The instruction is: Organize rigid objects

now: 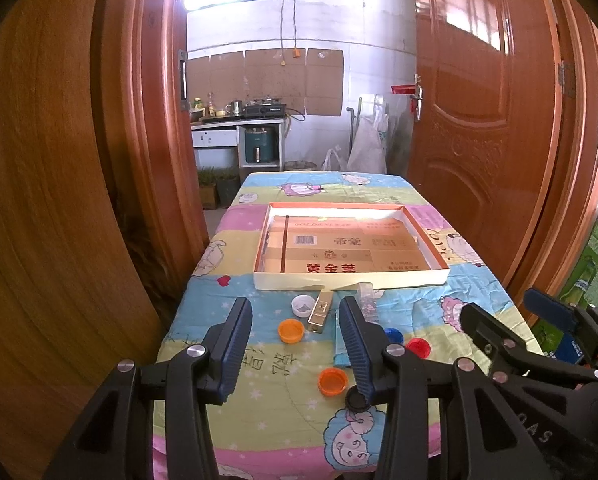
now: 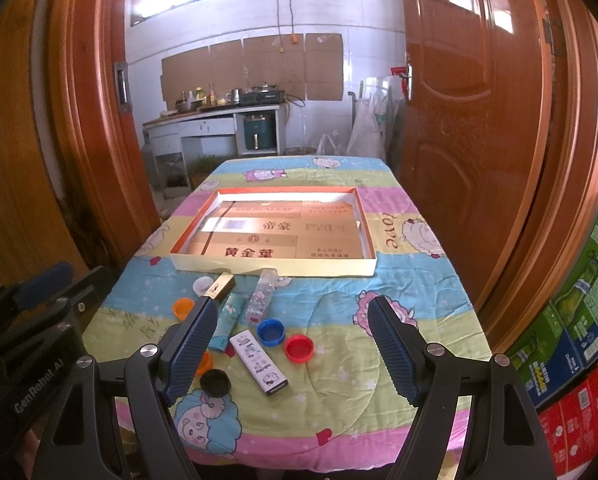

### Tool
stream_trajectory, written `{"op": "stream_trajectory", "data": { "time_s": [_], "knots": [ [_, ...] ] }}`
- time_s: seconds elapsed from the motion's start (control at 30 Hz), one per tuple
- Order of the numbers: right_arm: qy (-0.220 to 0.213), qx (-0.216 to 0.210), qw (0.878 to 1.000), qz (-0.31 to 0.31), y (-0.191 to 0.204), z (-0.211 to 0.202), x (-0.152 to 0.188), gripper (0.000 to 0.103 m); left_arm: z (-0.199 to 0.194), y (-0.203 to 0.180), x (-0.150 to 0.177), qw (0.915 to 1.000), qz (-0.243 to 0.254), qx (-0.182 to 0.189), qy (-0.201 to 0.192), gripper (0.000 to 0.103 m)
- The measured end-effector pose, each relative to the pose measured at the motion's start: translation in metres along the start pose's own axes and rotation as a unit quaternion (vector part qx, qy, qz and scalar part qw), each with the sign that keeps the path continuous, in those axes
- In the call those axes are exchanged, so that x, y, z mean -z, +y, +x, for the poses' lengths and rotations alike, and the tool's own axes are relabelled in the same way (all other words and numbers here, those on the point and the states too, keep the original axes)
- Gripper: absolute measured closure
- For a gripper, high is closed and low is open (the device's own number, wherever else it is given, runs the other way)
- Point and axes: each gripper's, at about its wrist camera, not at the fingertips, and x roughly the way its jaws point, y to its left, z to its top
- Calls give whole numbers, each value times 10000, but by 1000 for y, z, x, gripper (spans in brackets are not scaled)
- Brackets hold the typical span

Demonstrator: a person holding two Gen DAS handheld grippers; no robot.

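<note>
A shallow cardboard-lined box tray (image 1: 351, 280) (image 2: 275, 267) lies mid-table on a cartoon cloth. In front of it lie a white cap (image 1: 303, 305) (image 2: 202, 284), a gold box (image 1: 321, 311) (image 2: 221, 286), a clear box (image 2: 261, 300), a teal box (image 2: 229, 322) and a white cartoon box (image 2: 259, 362). Among them are orange caps (image 1: 291, 331) (image 1: 332, 382), a blue cap (image 2: 271, 332), a red cap (image 2: 299, 350) and a black cap (image 2: 215, 383). My left gripper (image 1: 294, 304) hovers open over the near caps, holding nothing. To its right, my right gripper (image 2: 295, 304) is open and holds nothing.
Brown wooden doors (image 1: 479, 140) flank the table on both sides. Stacked printed cartons (image 2: 579, 320) stand at the right of the table. Beyond the far edge is a kitchen counter (image 2: 219, 116) with bottles and a stove.
</note>
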Motion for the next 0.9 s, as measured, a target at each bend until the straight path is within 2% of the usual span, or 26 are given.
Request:
{"op": "stream_trajectory", "data": {
  "time_s": [0.23, 0.47, 0.57, 0.67, 0.9],
  "knots": [
    [114, 26, 9999, 64, -15, 14, 8, 24, 15, 16, 1, 9997, -171, 83, 179, 57],
    [317, -32, 9995, 63, -22, 34, 19, 24, 43, 26, 14, 9987, -130, 179, 466, 57],
    [443, -128, 9989, 69, -24, 45, 26, 24, 57, 28, 23, 9974, -74, 349, 621, 57],
    [531, -225, 9983, 7, -26, 54, 33, 24, 69, 25, 35, 9944, 23, 694, 803, 57],
    [643, -391, 9971, -89, -28, 66, 45, 24, 85, 1, 55, 9872, 305, 1145, 1069, 57]
  ]
}}
